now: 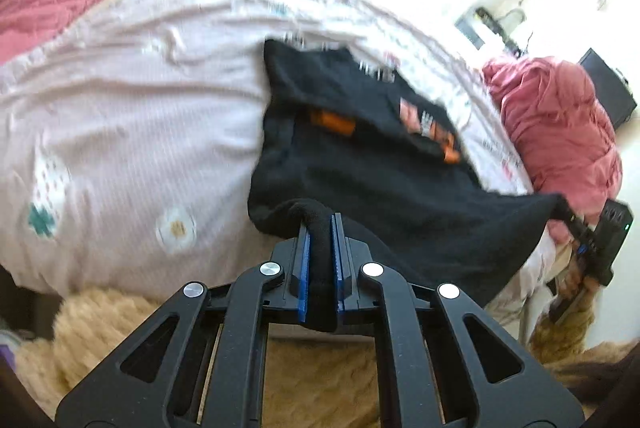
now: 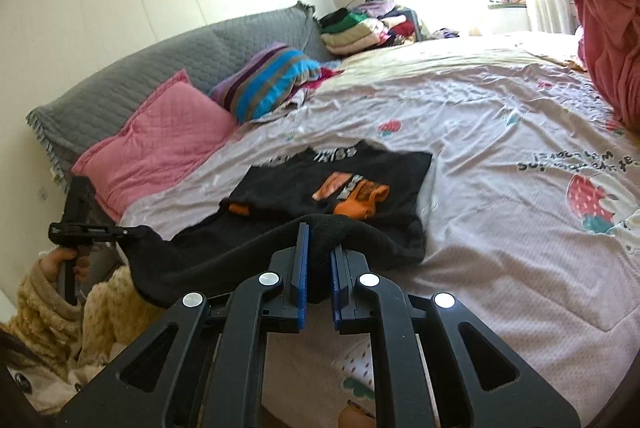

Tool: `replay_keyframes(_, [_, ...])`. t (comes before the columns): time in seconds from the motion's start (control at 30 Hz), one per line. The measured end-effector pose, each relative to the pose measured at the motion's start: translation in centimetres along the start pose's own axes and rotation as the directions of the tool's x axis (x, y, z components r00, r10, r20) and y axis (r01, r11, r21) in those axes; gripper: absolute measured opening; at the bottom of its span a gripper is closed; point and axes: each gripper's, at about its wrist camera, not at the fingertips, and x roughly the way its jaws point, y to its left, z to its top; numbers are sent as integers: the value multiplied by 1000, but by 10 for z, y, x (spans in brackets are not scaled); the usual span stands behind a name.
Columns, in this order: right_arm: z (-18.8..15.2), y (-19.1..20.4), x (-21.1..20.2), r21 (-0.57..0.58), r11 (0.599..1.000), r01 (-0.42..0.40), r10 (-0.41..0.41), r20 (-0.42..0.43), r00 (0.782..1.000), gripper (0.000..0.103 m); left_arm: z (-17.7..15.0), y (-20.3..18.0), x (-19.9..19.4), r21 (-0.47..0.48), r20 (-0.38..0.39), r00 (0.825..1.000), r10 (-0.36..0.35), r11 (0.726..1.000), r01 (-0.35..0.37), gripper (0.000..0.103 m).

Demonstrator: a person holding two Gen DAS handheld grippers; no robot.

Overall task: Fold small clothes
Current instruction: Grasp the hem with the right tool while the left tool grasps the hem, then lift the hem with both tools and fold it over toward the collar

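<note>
The black shirt lies on the bed, with its far part flat on the sheet and its near hem lifted. The left claw is closed on one corner of this hem, and black cloth fills the gap between its blue pads. The right claw is closed on the other corner in the same way. Between the two claws the hem hangs in a loose band over the near edge of the bed.

I judge that the step in hand is the first fold: the hem is raised and should be carried over the shirt toward its collar. The next move calls for both claws to travel together, so that the band stays tight and the fold comes straight.

Beyond the shirt the sheet has much free room. The pink pillow and the striped pillow are well apart from the shirt, on its left in the right wrist view. A pink bundle lies past the shirt's right side, also apart. A fluffy beige sleeve is near the left claw.
</note>
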Motion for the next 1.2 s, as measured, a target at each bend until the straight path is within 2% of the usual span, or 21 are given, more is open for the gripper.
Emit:
replay_keyframes(0.2, [12, -7, 1, 33, 998, 62, -63, 53, 997, 8, 24, 4, -9, -38, 65, 998, -27, 999, 30, 3])
replay_keyframes(0.4, [21, -6, 8, 16, 993, 118, -119, 75, 990, 8, 43, -2, -11, -28, 103, 994, -34, 999, 37, 3])
replay_keyframes(0.6, [29, -11, 14, 28, 991, 133, -135, 93, 986, 8, 59, -3, -7, -23, 108, 994, -33, 999, 35, 3])
replay_keyframes(0.97, [51, -15, 25, 14, 988, 152, -152, 112, 982, 8, 85, -8, -5, -30, 166, 985, -43, 998, 49, 3])
replay_keyframes(1.2, [71, -19, 39, -1, 987, 160, -159, 129, 979, 8, 102, -7, 2, -40, 193, 981, -21, 999, 29, 3])
